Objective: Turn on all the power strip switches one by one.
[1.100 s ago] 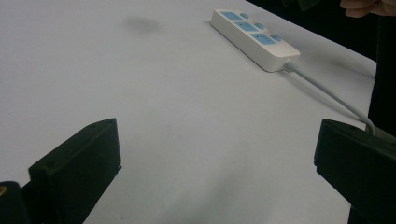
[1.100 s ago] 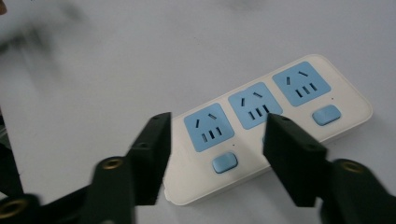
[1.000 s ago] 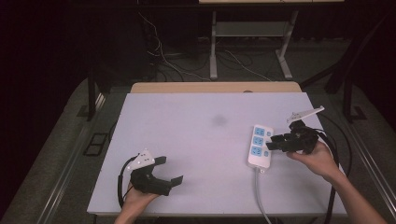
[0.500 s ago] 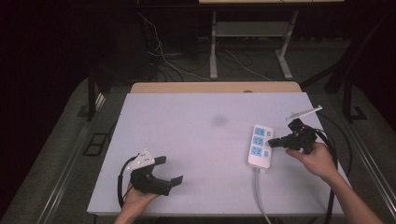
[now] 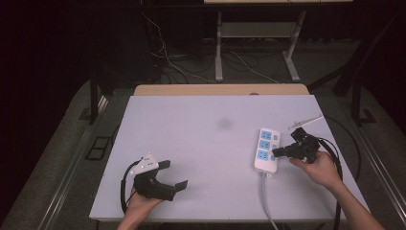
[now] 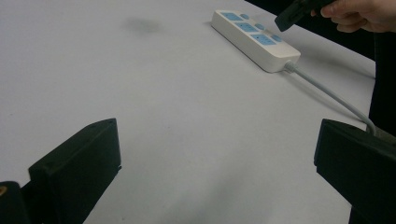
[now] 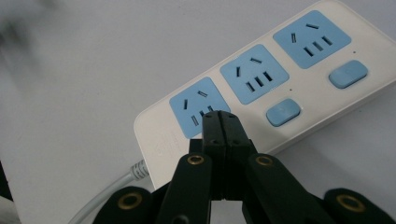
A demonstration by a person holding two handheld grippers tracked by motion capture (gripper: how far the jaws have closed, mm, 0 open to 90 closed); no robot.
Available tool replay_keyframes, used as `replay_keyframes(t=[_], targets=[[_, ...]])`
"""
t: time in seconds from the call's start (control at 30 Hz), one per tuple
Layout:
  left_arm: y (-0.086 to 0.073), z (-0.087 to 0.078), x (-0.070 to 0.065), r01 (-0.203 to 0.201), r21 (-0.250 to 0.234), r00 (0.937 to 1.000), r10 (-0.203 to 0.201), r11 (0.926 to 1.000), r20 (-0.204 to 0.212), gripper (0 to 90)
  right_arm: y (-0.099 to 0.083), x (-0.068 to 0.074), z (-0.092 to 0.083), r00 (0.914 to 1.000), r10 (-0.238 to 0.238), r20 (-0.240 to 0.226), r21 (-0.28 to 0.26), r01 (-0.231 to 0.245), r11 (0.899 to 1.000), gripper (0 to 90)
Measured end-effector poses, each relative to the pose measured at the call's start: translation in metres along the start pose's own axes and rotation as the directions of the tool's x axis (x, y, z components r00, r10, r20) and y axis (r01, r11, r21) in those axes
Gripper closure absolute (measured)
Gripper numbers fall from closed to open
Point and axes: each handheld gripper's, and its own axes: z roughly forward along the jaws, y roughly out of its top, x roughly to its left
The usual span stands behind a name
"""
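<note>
Right gripper (image 5: 276, 152), black and two-jawed: pressed together on nothing, tips poised over the cord end of the white three-socket power strip with blue faces (image 5: 265, 149), just above or on its near edge; contact impossible to judge. Seen along the jaws in the right gripper view, closed tips (image 7: 219, 121) covering the spot beside the nearest blue socket (image 7: 196, 108), in line with the two small blue rocker switches (image 7: 283, 112) at 2 o'clock from them. Looks like a poke at that last switch with the shut tips. Strip lying flat at roughly 4 o'clock on the white table top (image 5: 191, 134), long axis running 12 to 6, grey-white cord (image 5: 265, 196) leaving its near end towards 6 o'clock and off the table edge. Left gripper (image 5: 173, 174), also black, resting at 7 o'clock, spread wide and empty, well apart from the strip. Faint grey smudge (image 5: 224, 124) near the table's middle. Risks from here, as a judgement: strip loose on a smooth top, so an off-centre or slanted push likely to skate it towards 9 o'clock or tip its edge rather than rock the switch; narrow tips apt to slide off the button onto the socket face; no bracing from the far-off left gripper; cord tug from the right forearm possible too.
</note>
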Motion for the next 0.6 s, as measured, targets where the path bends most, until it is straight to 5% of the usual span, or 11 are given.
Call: replay_keyframes(t=[0.6], targets=[[0.0001,-0.0007,0.0003,-0.001,-0.001,1.0,0.001,1.0,-0.002,0.0,-0.005,0.0,0.0088,0.9995,-0.026,0.017,-0.011,0.026,1.0,90.0]])
